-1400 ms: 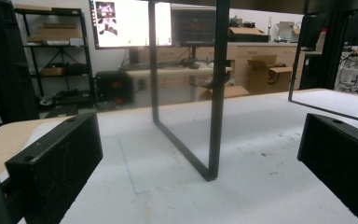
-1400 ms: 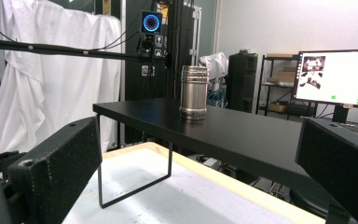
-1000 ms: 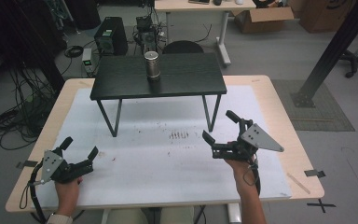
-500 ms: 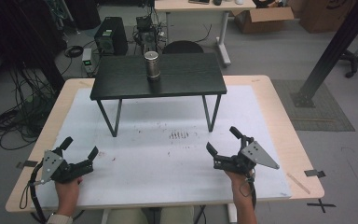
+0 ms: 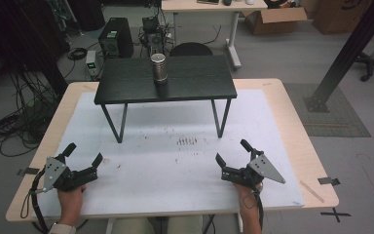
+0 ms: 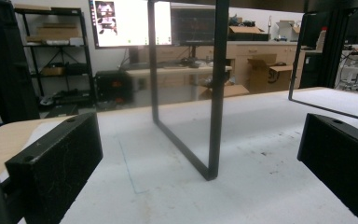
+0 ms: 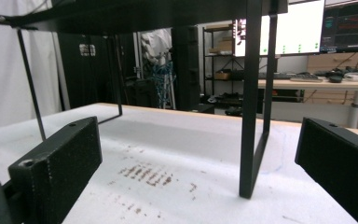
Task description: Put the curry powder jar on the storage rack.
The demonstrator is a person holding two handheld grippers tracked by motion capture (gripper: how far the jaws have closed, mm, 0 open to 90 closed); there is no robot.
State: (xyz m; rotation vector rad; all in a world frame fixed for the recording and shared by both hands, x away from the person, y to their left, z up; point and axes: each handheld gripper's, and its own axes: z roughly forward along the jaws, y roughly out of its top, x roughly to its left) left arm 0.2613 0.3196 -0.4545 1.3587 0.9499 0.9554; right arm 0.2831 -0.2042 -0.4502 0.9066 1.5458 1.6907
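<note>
Clearly you held both grippers low over the near edge of the worktop [image 5: 282, 122], each with its jaws spread wide and nothing between them. Your left gripper [image 5: 84, 157] sat by the near left corner, your right gripper [image 5: 233, 152] toward the near right corner, both pointed forward at the small black table [image 5: 195, 80] that stood on the far half of the white sheet. The metal can [image 5: 159, 67] stood upright on that table's top, near its middle and well apart from either gripper.

To reach it well, I judged you needed to lift a gripper above the tabletop before moving forward, since at this height the jaws faced the table's thin legs [image 6: 216, 93], not the can. The right gripper looked the nearer choice. Approach level, jaws kept wide, and close around the can's middle so it would not tip.

Your forearms came in from the near edge, wrists roughly straight, hands wrapped around the handles, the right gripper's grey plate tilted outward.
</note>
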